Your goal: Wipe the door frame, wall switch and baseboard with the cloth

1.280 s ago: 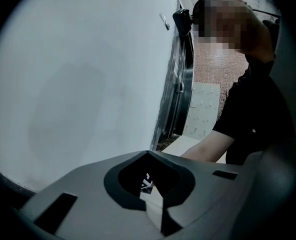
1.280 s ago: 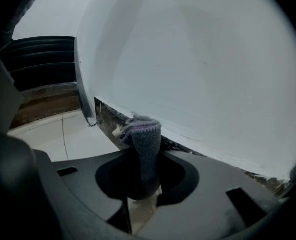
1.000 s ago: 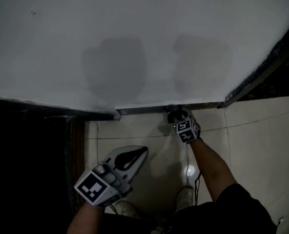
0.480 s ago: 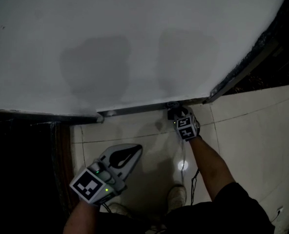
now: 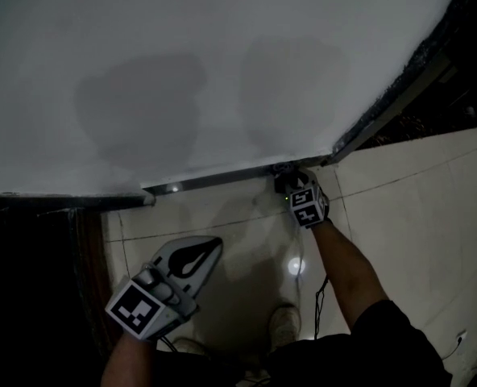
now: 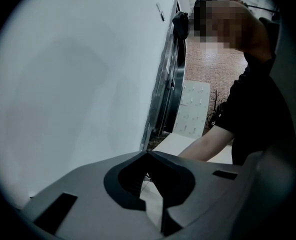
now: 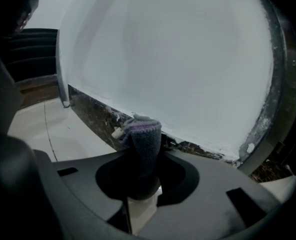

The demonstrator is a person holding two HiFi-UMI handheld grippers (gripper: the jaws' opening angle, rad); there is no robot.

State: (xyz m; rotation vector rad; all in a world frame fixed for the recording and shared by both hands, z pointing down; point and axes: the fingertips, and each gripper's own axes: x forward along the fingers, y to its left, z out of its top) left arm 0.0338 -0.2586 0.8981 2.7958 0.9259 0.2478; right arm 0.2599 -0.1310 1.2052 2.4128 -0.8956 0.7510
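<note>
Right tool (image 7: 144, 159) clenched on a bunched grey cloth (image 7: 144, 134); the cloth's free end sits low against the dark baseboard (image 7: 95, 113) at the foot of the white wall (image 7: 178, 59), touching it as far as can be told, just beside the door frame (image 7: 274, 99) corner. The baseboard lies straight ahead of that tool, its long axis running along the tiled floor (image 5: 400, 208) from the corner towards the person's left, so the wipe likely runs sideways along it. Left tool (image 5: 205, 252) has its jaws together on nothing and hangs over the floor well apart from the wall; the right hand is the nearer.

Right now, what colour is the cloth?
The cloth is greyish purple, clearest in the right gripper view.
</note>
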